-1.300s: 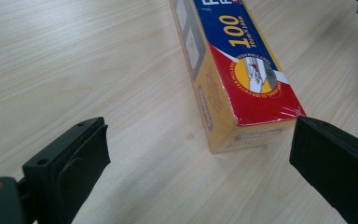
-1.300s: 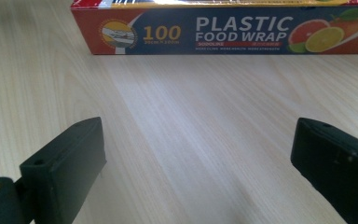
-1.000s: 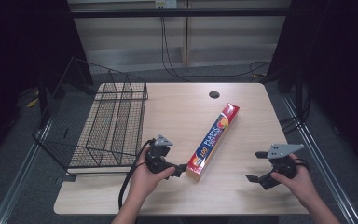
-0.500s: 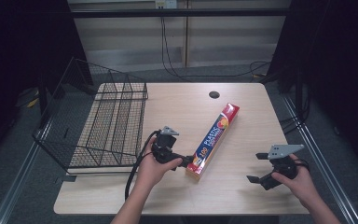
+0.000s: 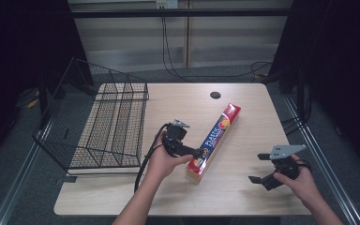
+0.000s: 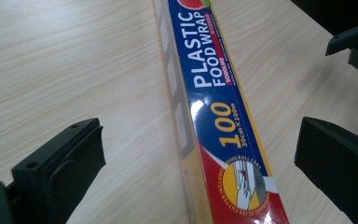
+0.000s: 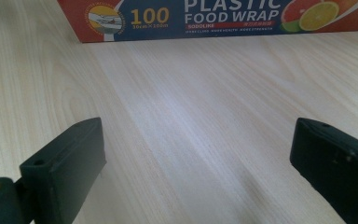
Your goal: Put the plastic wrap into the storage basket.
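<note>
**Cardboard food-wrap box sits between wide black jaws on pale wood table**

Glossy printed cardboard catches the light as a long, square-sided box of plastic food wrap point(image 5: 214, 141) lies flat and slantwise near the middle of a light wood-grain table point(image 5: 243, 197), its red end nearest the person and its far end pointing toward a small round dark hole point(image 5: 215, 94) in the tabletop. The box is blue along its top face with white lettering, a yellow "100" and a fruit picture at the far end. The left gripper point(image 5: 198, 152), matte black and blocky, is held at the box's near end; seen from its own camera, the box point(image 6: 216, 135) runs up between the two jaws, which have just been opening and stand wide apart, one on each side, with clear table showing between each pad and the cardboard. Nothing is gripped. A black cable point(image 5: 143, 161) loops from this gripper toward the table's near edge. The right gripper point(image 5: 261, 168), topped by a grey three-cornered plate, is held well apart from the box at the table's right, its jaws also spread wide over bare wood and holding nothing; its camera shows the box's long side point(image 7: 214, 18) across the top. A black wire basket point(image 5: 115, 129) with a fine square mesh rests at the table's left edge.
</note>
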The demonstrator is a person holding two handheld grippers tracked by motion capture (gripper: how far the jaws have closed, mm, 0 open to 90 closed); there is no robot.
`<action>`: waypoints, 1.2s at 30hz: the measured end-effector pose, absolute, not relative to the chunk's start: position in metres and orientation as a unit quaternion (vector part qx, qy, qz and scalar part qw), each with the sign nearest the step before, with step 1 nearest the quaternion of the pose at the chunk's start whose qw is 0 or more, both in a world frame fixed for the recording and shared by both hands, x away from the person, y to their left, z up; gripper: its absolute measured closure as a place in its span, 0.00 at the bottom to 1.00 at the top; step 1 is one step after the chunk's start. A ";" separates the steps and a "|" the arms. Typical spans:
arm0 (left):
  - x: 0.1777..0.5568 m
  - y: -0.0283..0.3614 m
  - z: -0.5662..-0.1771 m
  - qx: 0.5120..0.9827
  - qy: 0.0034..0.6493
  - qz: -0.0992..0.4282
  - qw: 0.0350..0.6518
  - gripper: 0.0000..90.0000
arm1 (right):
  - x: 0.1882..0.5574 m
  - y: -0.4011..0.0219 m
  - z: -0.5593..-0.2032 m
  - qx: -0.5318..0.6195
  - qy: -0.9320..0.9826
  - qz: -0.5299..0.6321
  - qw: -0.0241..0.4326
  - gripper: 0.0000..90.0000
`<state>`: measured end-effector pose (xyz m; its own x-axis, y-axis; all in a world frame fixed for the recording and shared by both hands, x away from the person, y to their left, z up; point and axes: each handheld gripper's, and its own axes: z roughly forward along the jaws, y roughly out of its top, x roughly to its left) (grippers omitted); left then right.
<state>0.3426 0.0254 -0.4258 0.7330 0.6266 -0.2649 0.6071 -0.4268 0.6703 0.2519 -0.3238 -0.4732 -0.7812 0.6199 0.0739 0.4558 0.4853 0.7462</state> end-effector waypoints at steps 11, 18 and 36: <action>0.352 0.003 -0.425 0.855 0.357 0.020 0.375 0.04 | 0.252 -0.323 -0.474 0.314 0.857 0.396 0.101 0.04; 0.356 -0.006 -0.427 0.856 0.355 0.020 0.374 0.04 | 0.253 -0.325 -0.474 0.315 0.856 0.397 0.104 0.04; 0.367 -0.031 -0.434 0.868 0.349 0.017 0.352 0.08 | 0.253 -0.324 -0.473 0.311 0.856 0.401 0.102 0.04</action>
<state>0.3669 -0.0313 -0.4344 0.7554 0.6181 -0.2176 0.5948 -0.5075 0.6234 0.2530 -0.3240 -0.4731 -0.7851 0.6149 0.0743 0.4506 0.4848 0.7496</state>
